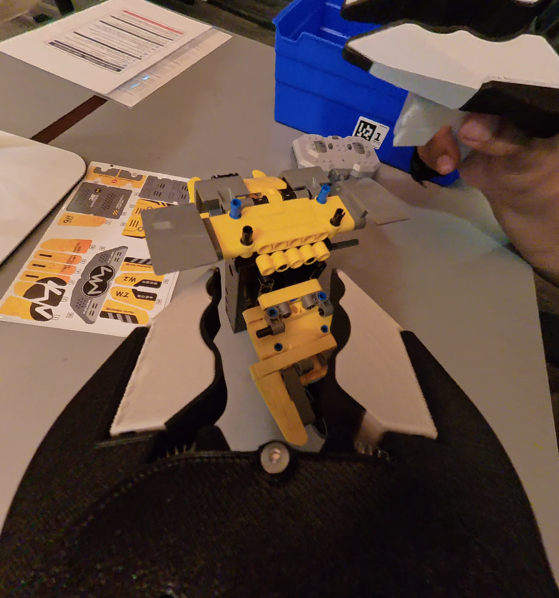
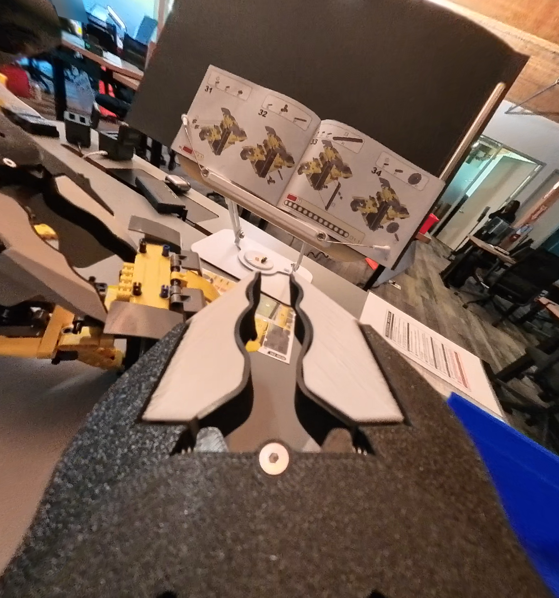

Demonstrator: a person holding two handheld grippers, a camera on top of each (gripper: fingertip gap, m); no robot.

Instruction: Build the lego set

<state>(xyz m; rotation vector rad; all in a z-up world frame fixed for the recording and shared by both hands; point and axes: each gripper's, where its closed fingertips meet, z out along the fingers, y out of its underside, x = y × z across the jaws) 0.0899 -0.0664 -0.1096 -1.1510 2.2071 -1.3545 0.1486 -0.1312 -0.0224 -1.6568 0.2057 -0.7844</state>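
Observation:
My left gripper [image 1: 275, 278] is shut on the lower body of a yellow and grey brick model [image 1: 271, 223] and holds it upright over the grey table [image 1: 207, 123]. The model has grey side panels and blue and black pins on top. It also shows in the right wrist view [image 2: 152, 275], clamped by the left gripper [image 2: 45, 242]. My right gripper [image 2: 275, 278] hovers to the model's right with a narrow gap between its fingers and nothing between the tips. In the left wrist view it [image 1: 459, 61] is at the upper right, held by a hand [image 1: 504, 168].
A sticker sheet [image 1: 87, 252] lies left of the model. A blue bin [image 1: 320, 81] stands at the back right, with a grey brick assembly [image 1: 336, 152] in front of it. An open instruction booklet [image 2: 304, 168] rests on a white stand [image 2: 226, 249]. A printed paper [image 1: 110, 42] lies at the back left.

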